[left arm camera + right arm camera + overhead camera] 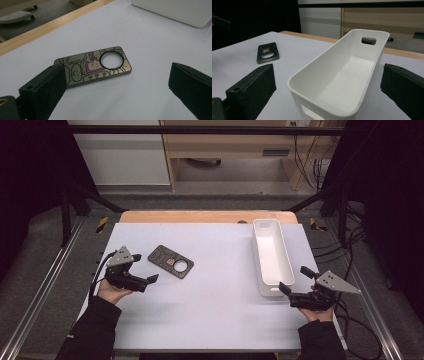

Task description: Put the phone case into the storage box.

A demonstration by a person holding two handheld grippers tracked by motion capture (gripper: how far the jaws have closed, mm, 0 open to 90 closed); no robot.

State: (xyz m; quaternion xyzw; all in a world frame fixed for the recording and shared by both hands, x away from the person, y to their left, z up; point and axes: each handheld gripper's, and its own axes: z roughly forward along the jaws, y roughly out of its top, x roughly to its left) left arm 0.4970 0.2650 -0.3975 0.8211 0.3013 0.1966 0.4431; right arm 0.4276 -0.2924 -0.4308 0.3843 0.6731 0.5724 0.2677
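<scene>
1. The left gripper (144,268) was held wide open and empty, aimed at the flat patterned plate (93,66), presumably to straddle it.
2. The right gripper (297,282) was likewise spread and empty, facing the near end of the white bin (337,82), which lay empty.

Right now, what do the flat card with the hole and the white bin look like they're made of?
Card: looks like thin metal with a brushed, bronze-grey sheen, printed cartoon art and a black-rimmed round hole; could be coated plastic.
Bin: looks like moulded plastic, smooth matte white, with rounded corners, uniform thin walls and a handle slot cut in the end.
</scene>
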